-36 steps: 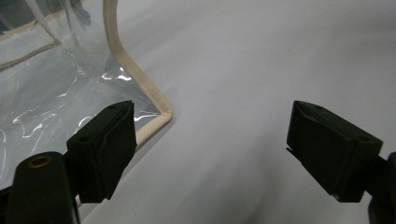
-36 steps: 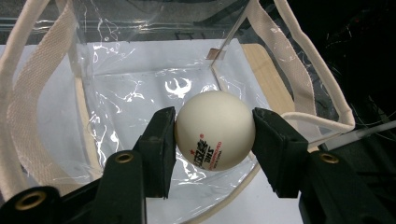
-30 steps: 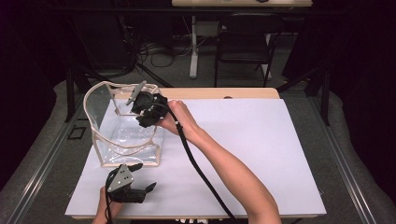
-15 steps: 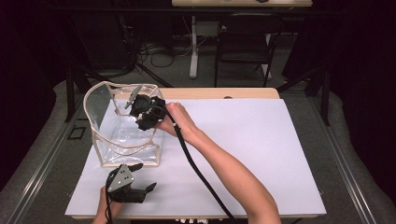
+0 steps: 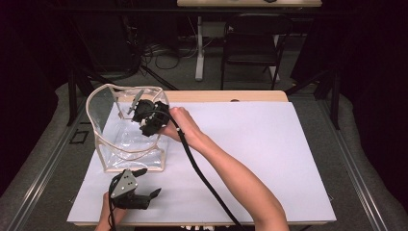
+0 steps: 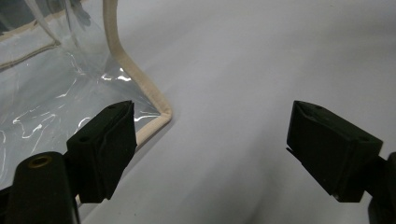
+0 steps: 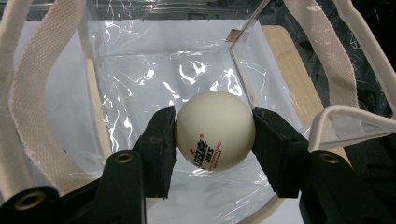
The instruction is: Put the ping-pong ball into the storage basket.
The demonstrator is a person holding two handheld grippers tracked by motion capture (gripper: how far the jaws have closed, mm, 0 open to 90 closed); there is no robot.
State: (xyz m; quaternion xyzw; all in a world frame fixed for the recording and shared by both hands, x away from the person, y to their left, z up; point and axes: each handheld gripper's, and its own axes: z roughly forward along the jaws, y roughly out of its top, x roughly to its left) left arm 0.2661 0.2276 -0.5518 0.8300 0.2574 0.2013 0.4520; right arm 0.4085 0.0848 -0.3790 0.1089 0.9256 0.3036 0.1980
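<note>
Resting near the front edge of the desk (image 5: 269, 159), the left gripper (image 5: 144, 195) is lying low in the person's left hand (image 5: 109, 215). Its jaws are standing wide apart and nothing is sitting between them. In the left gripper view, one jaw is sitting just beside the bottom corner of the clear bag (image 6: 56, 93), but it is not pinching it.

A little farther back, the clear bag (image 5: 127, 139) is standing upright on the white sheet that is covering the desk. It has cream-colored trim and cream straps (image 7: 28, 93), and its top is hanging open.

The person's right hand (image 5: 180, 126) is holding the right gripper (image 5: 137, 103) over that open top. This gripper is pointing down into the bag. Its jaws are squeezing a white ball (image 7: 215, 130) from both sides, so the ball is hanging up in the air over the inside of the bag. Under the ball, the shiny bottom of the bag is looking bare.

So the job seems to be about halfway along. The ball is already picked up and is already waiting over the bag. What is left, I think, is lowering it a bit, letting the jaws go loose so the ball is dropping inside, and then pulling the gripper back out past the straps.

Far behind the desk, a dark chair (image 5: 252, 43) is standing on the floor with some cables lying near it.
</note>
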